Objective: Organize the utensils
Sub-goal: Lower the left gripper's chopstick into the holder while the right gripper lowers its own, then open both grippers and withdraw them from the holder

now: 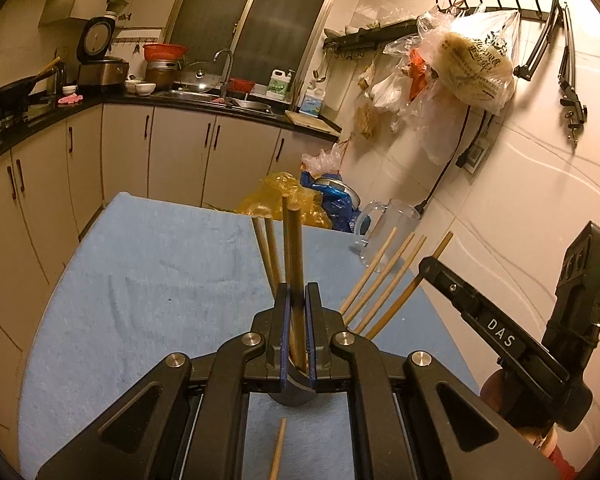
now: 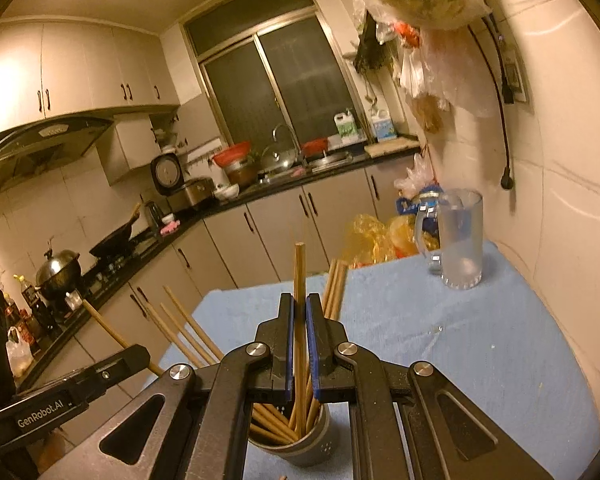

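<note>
Clearly, in the left wrist view my left gripper [image 1: 298,300] is pinched on 1 chopstick [image 1: 296,264] standing in the grey holder [image 1: 294,394] on the blue cloth [image 1: 140,280]. If I tug sideways, the holder could tip and spill the fanned sticks [image 1: 384,280]; a loose stick [image 1: 278,450] lies in front.

From the right wrist view, my right gripper [image 2: 299,314] clamps 1 upright stick [image 2: 299,272] above the same holder [image 2: 300,446]. Both tools crowd each other; the glass mug [image 2: 458,240] stands well apart.
</note>
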Available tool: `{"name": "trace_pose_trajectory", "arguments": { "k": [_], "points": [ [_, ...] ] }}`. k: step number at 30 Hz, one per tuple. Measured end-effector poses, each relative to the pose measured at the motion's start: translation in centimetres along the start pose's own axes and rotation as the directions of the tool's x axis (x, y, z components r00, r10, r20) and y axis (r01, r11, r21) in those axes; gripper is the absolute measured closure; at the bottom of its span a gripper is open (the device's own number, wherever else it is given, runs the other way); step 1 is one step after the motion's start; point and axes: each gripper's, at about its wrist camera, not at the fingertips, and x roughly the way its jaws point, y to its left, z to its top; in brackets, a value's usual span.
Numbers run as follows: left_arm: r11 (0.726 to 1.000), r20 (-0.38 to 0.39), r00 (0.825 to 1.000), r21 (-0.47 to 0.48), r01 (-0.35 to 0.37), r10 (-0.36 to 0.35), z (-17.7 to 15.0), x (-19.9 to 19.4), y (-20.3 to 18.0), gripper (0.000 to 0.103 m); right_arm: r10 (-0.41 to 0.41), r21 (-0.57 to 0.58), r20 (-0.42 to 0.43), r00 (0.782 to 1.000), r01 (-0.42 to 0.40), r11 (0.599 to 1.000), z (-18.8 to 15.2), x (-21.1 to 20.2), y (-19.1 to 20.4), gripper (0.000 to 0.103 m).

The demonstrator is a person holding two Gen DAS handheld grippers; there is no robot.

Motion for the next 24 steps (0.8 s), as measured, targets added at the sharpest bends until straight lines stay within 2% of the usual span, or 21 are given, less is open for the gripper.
{"name": "trace_pose_trajectory", "arguments": {
  "k": [4, 7, 9, 10, 11, 16, 20, 24],
  "points": [
    [1.000, -0.004, 1.000, -0.010, 0.000, 0.000, 0.2, -0.1, 0.3, 0.097, 0.022, 0.036, -0.036, 0.999, -0.021, 0.999, 0.1, 0.1, -0.8, 0.094],
    [1.000, 0.003, 1.000, -0.023, 0.001, -0.001, 0.3, -0.5, 0.6, 0.095, 0.024, 0.037, -0.019, 1.000, -0.024, 0.999, 0.5, -0.9, -0.9, 0.094],
    [1.000, 0.011, 1.000, -0.026, 0.001, -0.001, 0.4, -0.8, 0.6, 0.090, 0.034, 0.038, -0.003, 0.999, -0.033, 0.999, 0.6, -1.8, -0.9, 0.092],
    [1.000, 0.018, 1.000, -0.027, 0.000, 0.001, 0.4, -1.0, 0.6, 0.083, 0.034, 0.037, 0.007, 0.999, -0.034, 0.999, 0.7, -2.4, -0.8, 0.090],
    [1.000, 0.023, 1.000, -0.028, -0.001, 0.002, 0.4, -1.2, 0.6, 0.080, 0.034, 0.037, 0.013, 0.999, -0.034, 0.999, 0.8, -2.8, -0.7, 0.089],
    [1.000, 0.045, 0.999, -0.030, 0.003, -0.001, 0.0, -3.0, 0.5, 0.080, 0.044, 0.051, 0.029, 0.999, -0.045, 0.998, 0.6, -5.3, -1.2, 0.086],
    [1.000, 0.056, 0.998, -0.007, -0.022, 0.022, -2.4, -4.5, 0.6, 0.072, 0.039, 0.061, 0.017, 0.999, -0.039, 0.997, -1.3, -7.3, -2.2, 0.072],
    [0.998, 0.001, 0.998, 0.015, -0.063, 0.063, -7.2, -4.7, 1.6, 0.071, 0.021, 0.094, -0.045, 0.999, -0.017, 0.995, -4.7, -8.2, -3.8, 0.070]
  ]
}}
